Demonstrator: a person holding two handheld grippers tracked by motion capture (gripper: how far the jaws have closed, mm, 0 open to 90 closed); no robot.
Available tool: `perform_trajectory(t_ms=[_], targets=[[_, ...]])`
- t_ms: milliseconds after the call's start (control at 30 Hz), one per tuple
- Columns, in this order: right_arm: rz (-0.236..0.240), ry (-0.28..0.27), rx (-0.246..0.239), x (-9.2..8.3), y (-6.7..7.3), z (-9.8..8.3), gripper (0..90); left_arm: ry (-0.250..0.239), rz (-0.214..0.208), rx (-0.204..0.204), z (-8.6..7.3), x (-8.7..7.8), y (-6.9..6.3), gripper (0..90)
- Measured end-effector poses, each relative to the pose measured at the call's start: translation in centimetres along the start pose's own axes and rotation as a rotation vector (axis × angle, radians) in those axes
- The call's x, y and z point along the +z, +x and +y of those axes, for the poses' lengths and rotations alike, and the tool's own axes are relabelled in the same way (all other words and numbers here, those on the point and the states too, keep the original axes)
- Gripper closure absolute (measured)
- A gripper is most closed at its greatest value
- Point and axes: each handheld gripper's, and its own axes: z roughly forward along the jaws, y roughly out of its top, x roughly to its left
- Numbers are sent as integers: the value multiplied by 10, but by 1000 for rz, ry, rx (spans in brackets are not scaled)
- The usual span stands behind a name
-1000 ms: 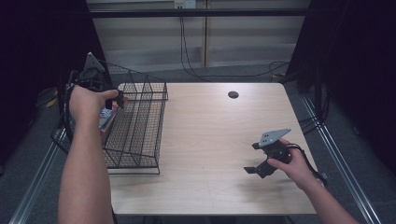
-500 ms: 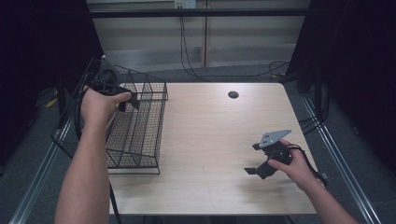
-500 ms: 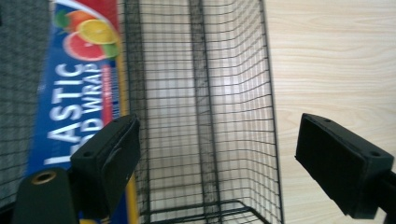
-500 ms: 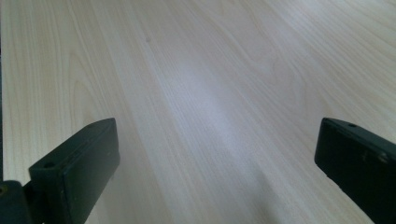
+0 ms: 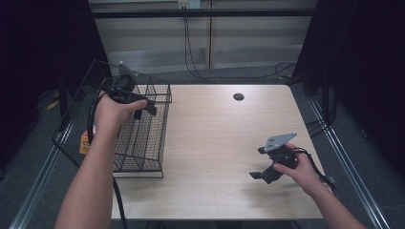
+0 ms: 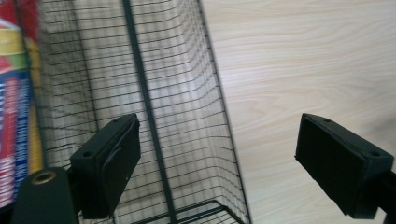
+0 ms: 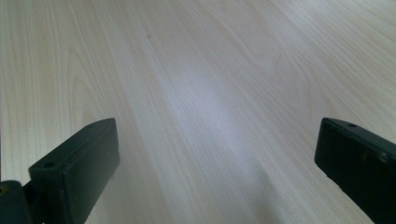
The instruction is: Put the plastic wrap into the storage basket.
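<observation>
A black wire basket [image 5: 143, 143] stands on the left part of the wooden table [image 5: 215, 133]. A colourful package [image 5: 86, 141] leans inside the basket against its left wall, and it shows again as the package [image 6: 14, 93] at the left edge of the left gripper view. My left gripper [image 5: 144, 110] hovers over the basket's far right part. Its jaws have just been opening and stand open [image 6: 226, 163] with nothing held, only basket wire [image 6: 144, 107] below them. My right gripper [image 5: 258, 163] rests low on the table's right side, open [image 7: 215, 172] over bare wood.
A dark round hole [image 5: 238, 97] sits in the table near its far edge. Cables [image 5: 191, 52] hang behind the table. Metal rails [image 5: 344, 157] run along the right side. Dark curtains close off both sides.
My left hand has moved rightward from the basket's left rim to above its far right part, and its jaws now point over the basket. The right hand has stayed put.
</observation>
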Motion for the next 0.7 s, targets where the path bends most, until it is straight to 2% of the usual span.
perform_trajectory(t_ms=[267, 400, 433, 567, 700], targets=[[-4, -6, -1, -1, 0, 0, 0, 3, -42, 41, -3, 10, -15, 140], [-2, -4, -1, 0, 0, 0, 0, 10, -54, 80, -3, 15, -23, 140], [-2, -4, -1, 0, 0, 0, 0, 5, -59, 79, -4, 16, -26, 140], [-2, -2, -2, 0, 0, 0, 0, 16, -73, 124, -4, 21, -33, 141], [0, -3, -2, 0, 0, 0, 0, 15, -88, 137, -4, 24, -40, 141]])
